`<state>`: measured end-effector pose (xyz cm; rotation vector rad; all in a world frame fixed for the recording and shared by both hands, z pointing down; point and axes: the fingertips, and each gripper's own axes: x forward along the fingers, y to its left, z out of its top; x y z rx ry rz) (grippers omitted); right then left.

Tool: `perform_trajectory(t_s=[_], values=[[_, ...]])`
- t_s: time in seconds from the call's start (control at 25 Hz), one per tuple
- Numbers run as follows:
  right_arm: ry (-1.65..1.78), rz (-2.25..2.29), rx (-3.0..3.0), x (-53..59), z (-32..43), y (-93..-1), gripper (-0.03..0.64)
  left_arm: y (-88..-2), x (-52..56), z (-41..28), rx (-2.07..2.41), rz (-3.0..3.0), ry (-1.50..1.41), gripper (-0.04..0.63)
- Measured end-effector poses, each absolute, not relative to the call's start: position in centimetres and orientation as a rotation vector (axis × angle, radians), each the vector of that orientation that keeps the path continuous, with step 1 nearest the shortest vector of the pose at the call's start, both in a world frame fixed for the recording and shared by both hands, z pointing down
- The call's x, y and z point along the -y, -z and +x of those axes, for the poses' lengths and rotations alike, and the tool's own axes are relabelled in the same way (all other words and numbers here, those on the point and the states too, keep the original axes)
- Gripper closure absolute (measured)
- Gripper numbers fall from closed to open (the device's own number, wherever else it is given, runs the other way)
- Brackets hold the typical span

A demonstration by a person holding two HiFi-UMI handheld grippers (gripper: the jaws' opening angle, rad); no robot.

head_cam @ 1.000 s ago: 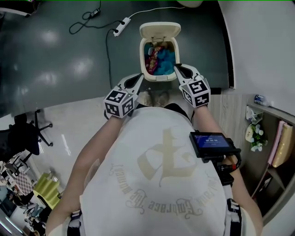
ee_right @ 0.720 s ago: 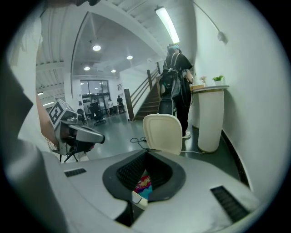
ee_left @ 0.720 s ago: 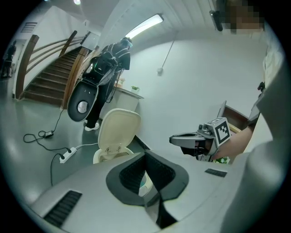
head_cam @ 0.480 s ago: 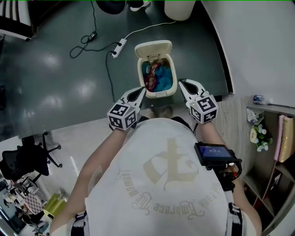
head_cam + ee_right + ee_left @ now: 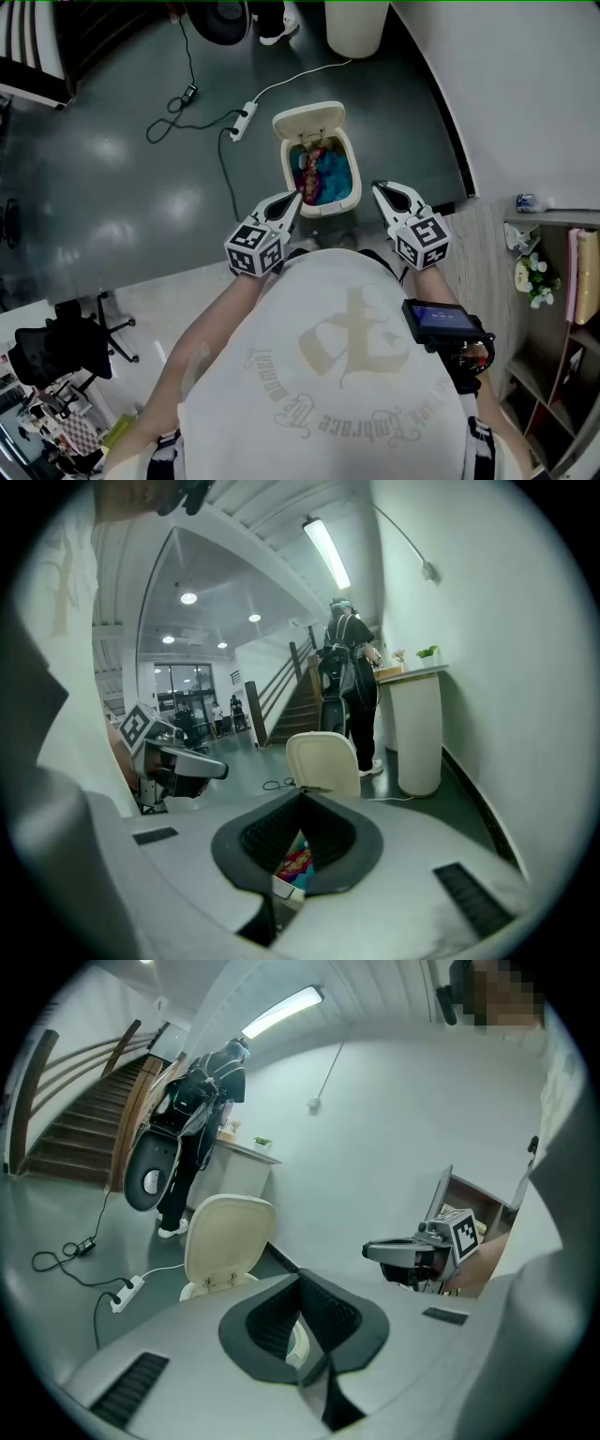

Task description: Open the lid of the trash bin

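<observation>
Upper centre of my head view, the bin stands with its lid up; my left gripper and right gripper, both pinched together on nothing, could jolt it shut by nudging the rim.

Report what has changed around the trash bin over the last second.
Both grippers drew back from the trash bin: the right gripper, earlier at its right rim, now hangs clear of it, and the left gripper ends beside the left rim. The bin shows smaller, so the view has backed off. Unchanged: lid up, colourful rubbish inside, both grippers empty.
</observation>
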<state>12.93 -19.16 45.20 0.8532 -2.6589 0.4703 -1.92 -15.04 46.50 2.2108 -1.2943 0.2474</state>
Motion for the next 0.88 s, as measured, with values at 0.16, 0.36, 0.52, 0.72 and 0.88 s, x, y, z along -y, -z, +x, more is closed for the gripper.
perform_trajectory(t_s=[0.16, 0.36, 0.52, 0.72, 0.88], values=[[-0.48, 0.875, 2.663, 19.0, 13.6, -45.2, 0.614, -46.2, 15.3, -1.4, 1.284, 2.226, -0.251, 0.583], [-0.483, 0.894, 2.67, 19.2, 14.0, -45.1, 0.614, -46.0, 15.7, -1.0, 1.278, 2.238, -0.253, 0.583], [-0.489, 0.902, 2.674, 19.2, 14.3, -45.1, 0.614, -46.1, 15.8, -0.8, 1.277, 2.239, -0.255, 0.583], [-0.497, 0.902, 2.673, 19.1, 14.4, -45.3, 0.614, -46.3, 15.7, -0.6, 1.275, 2.237, -0.256, 0.583], [-0.5, 0.901, 2.672, 18.8, 14.6, -45.4, 0.614, -46.4, 15.4, -0.4, 1.277, 2.232, -0.258, 0.583]])
